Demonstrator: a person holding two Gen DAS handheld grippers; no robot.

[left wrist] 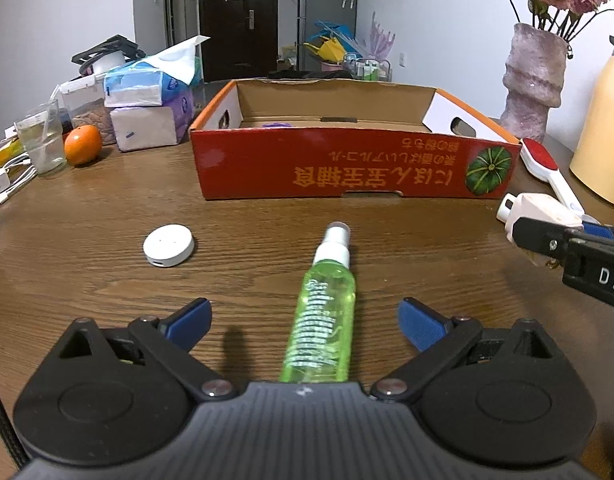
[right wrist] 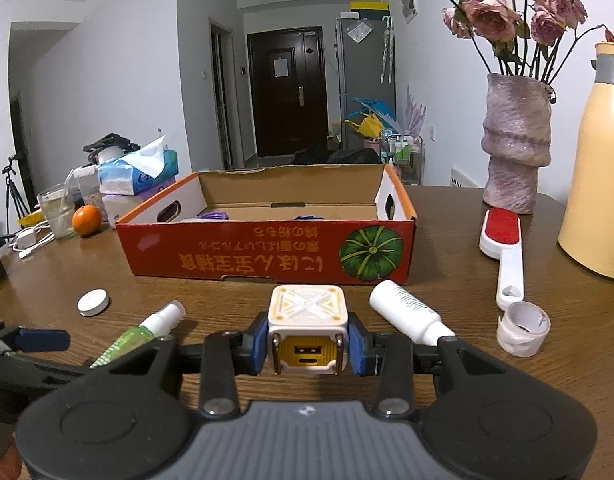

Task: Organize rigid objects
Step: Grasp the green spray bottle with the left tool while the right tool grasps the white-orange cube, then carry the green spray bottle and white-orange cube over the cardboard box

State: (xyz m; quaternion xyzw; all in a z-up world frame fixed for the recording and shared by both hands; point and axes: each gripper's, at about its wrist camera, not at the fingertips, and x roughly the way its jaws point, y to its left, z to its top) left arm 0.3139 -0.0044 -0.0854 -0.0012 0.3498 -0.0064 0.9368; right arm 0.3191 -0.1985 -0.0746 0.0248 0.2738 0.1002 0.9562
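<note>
Through the left wrist camera, your left gripper had its blue fingers spread wide on either side of the green spray bottle, which lay flat on the tabletop with its white nozzle toward the red cardboard box. Neither finger touched the bottle. A white round puck sat well apart to the left, and at the right edge your right gripper showed with a white block in it. The box's front panel carried upside-down orange Japanese lettering and a green pumpkin picture; you could not read it reliably. On the right gripper's body only the letters "DA" were visible. The spray bottle's white print was too blurred to read.

From the right wrist camera, your right gripper was clamped on the white and yellow cube charger, its fingers pressed on both sides, held just in front of the box. A white bottle, a roll of white tape and a red lint brush lay on the tabletop to the right, outside the box. Inside the box you could glimpse something purple and something blue, too hidden to name.

By that evidence the job looked early: perhaps two things boxed, one in hand, and the spray bottle, puck, white bottle, tape and brush still to go in.
</note>
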